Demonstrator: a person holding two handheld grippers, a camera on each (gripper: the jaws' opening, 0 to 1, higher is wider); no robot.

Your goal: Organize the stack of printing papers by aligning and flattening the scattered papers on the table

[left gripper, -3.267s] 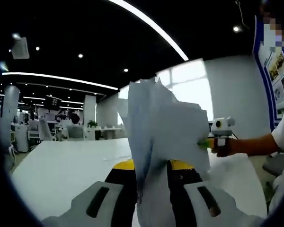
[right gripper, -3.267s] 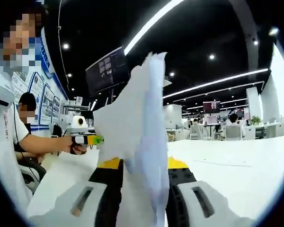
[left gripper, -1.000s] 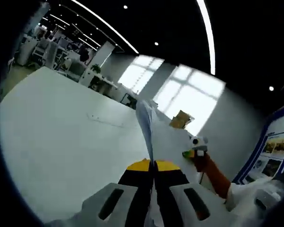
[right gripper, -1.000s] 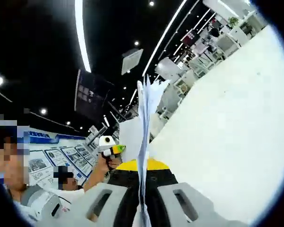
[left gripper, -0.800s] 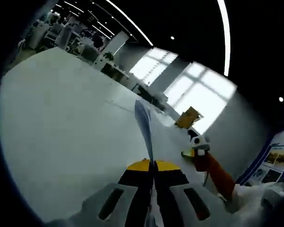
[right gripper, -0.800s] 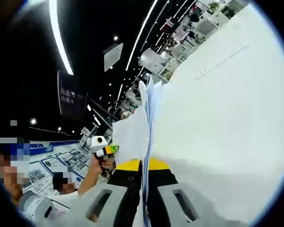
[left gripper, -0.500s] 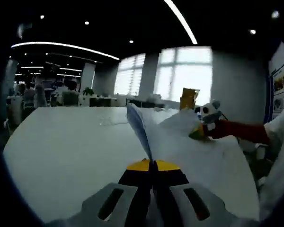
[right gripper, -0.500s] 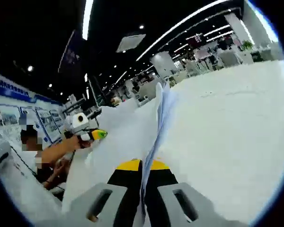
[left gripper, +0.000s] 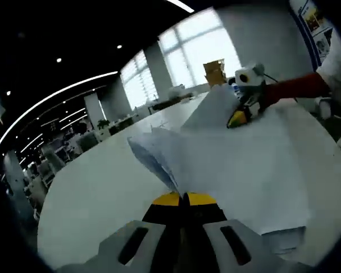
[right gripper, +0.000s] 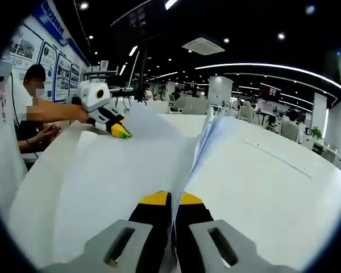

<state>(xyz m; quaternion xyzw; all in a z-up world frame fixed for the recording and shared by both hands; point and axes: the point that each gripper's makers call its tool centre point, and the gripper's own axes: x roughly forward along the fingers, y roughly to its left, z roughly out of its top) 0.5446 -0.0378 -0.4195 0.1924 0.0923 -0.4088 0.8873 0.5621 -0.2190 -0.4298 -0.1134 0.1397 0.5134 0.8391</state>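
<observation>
A wide white table (left gripper: 96,187) carries one stack of printing papers (left gripper: 244,159), lying nearly flat with its sheets fanned and uneven. Two hand-held grippers hold it at opposite ends. The left hand-held gripper (left gripper: 184,199) has its jaws closed on the near edge; the right hand-held gripper (right gripper: 171,200) likewise clamps its edge, sheets splaying beyond. To do this well, lower both ends together, keep the grips level, and tap edges flush before pressing flat.

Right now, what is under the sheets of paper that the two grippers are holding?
The white table lies under the paper stack, which both the left gripper and the right gripper clamp. The stack covers whatever is directly beneath its middle.
</observation>
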